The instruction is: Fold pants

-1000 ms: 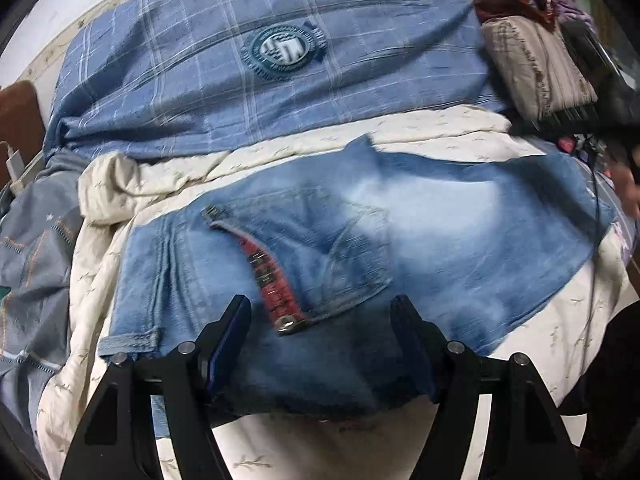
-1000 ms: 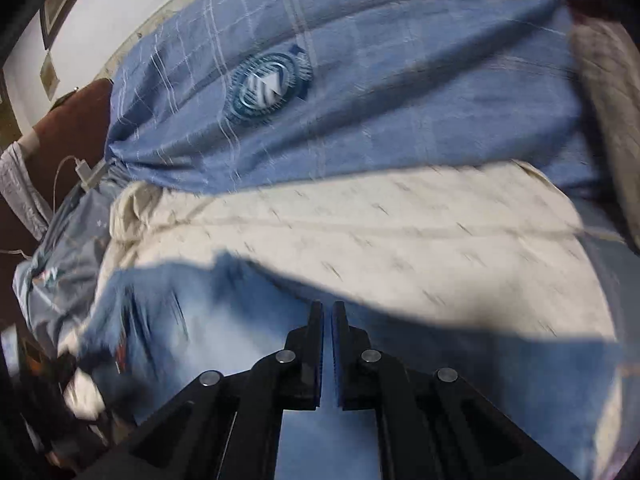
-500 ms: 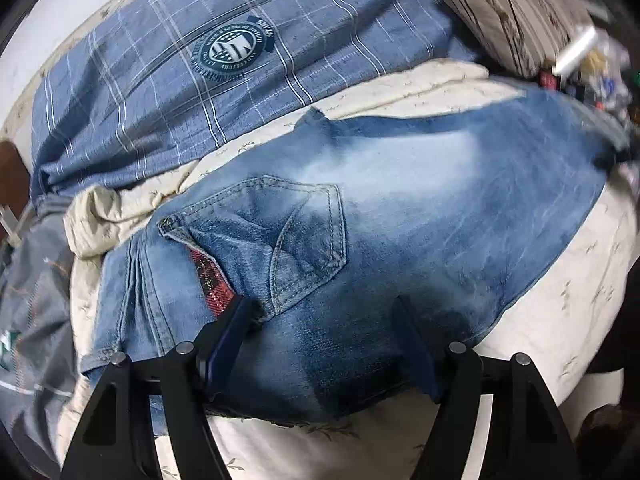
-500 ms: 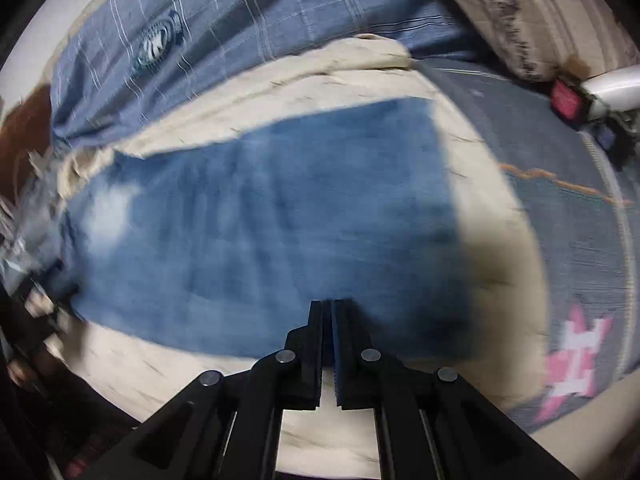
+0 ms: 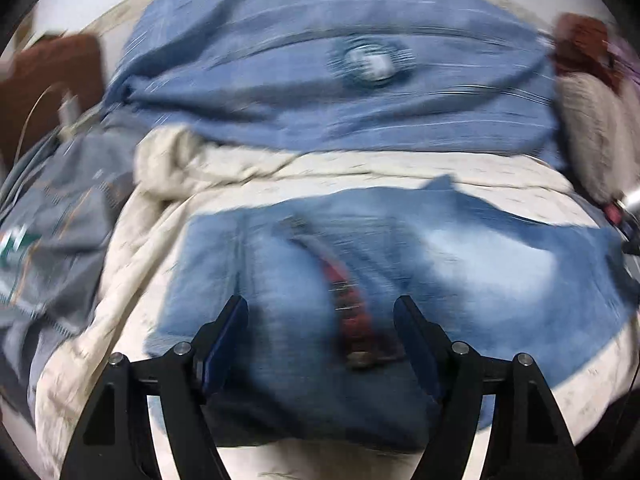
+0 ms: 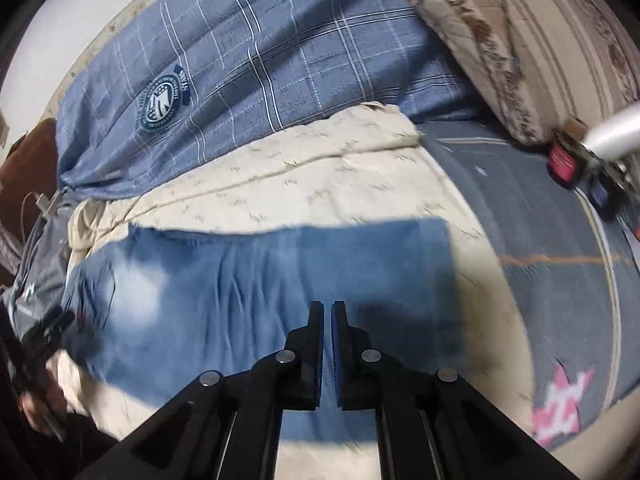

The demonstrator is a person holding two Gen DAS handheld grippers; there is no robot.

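A: On the cream sheet (image 6: 340,168), jeans (image 6: 248,296) lie flat, near the plaid pillow (image 6: 280,48).
B: Left gripper (image 5: 320,312) spread above the waistband; right gripper (image 6: 327,316) pressed nearly together, holding nothing.

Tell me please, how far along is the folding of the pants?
Done: the jeans lie flat on the cream sheet, seemingly folded lengthwise. In hand: nothing; the left gripper is open over the waist, and the right gripper is shut, apparently empty. Left: the crosswise folds.
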